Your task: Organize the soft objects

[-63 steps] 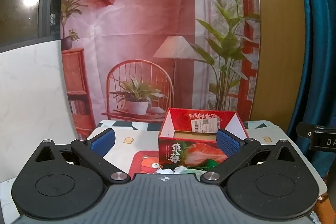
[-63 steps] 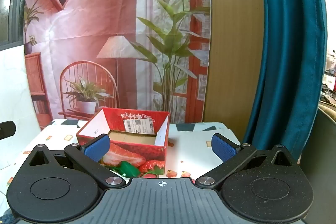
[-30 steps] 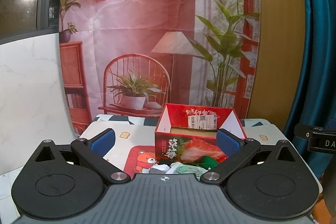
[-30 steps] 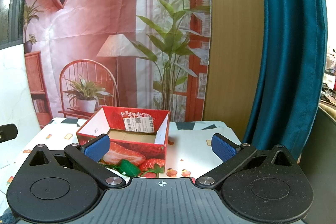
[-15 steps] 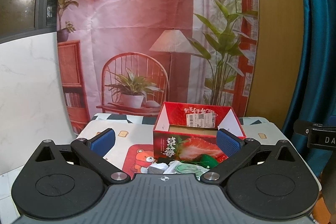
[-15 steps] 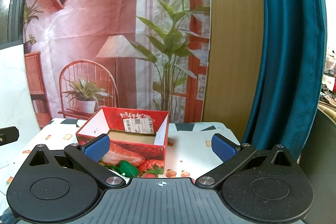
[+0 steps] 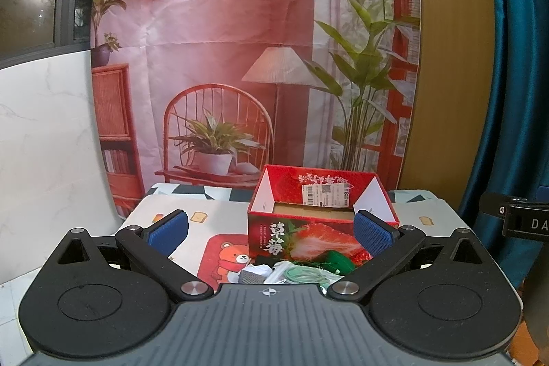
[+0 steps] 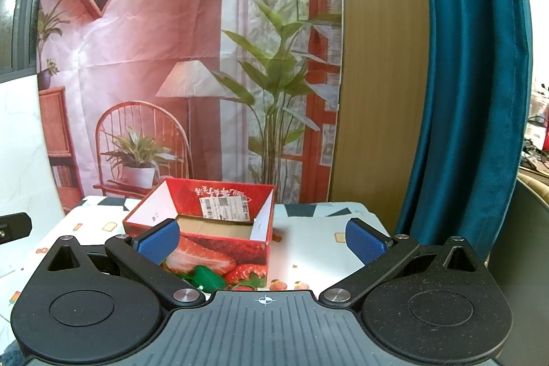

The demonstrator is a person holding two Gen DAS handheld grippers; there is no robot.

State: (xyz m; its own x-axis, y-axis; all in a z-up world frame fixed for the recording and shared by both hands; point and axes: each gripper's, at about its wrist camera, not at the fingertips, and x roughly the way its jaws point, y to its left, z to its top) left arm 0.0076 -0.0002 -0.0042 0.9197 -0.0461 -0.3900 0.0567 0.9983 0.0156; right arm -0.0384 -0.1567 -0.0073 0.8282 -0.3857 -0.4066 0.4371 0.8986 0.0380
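Both grippers, left (image 7: 271,230) and right (image 8: 262,240), with fingers spread, gripping nothing. Red strawberry box (image 7: 322,215) open on the bench (image 8: 319,249); soft items (image 7: 295,271) heaped before it.

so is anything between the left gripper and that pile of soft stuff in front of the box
Nothing visible. The left gripper is open and empty, and the pile lies just ahead of it, against the front wall of the red strawberry box.

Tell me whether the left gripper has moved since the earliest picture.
Yes. The left gripper has pulled back and risen: the strawberry box sits higher in its view, and more of the soft items now shows.
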